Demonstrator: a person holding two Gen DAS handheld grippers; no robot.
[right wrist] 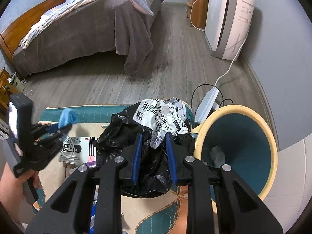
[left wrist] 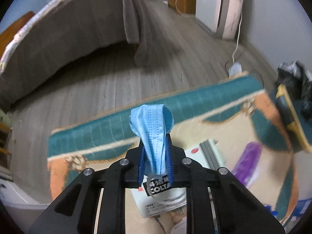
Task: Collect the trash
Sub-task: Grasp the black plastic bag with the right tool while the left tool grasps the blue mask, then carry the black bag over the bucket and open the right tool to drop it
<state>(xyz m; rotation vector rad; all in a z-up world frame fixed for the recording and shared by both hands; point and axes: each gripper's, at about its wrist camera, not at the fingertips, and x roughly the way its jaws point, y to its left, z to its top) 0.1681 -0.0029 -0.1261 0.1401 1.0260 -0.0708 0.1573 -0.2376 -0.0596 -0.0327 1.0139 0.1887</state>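
Both grippers loaded with trash, bin close by on the right.

The left gripper [left wrist: 155, 152] is clamped on a crumpled light-blue disposable face mask [left wrist: 151, 124], lifted over the patterned teal-and-cream rug [left wrist: 109, 130]; the right gripper [right wrist: 154, 156] is clamped on a black plastic bag with a white shipping label [right wrist: 156, 136], just beside the yellow-rimmed teal waste bin [right wrist: 251, 146]. Judged next: carry each over the bin's mouth, then release.

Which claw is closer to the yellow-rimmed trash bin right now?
Right. The right claw, shut on the black bag with a shipping label, is right beside the trash bin. The left claw, pinching a blue face mask, is farther away over the rug.
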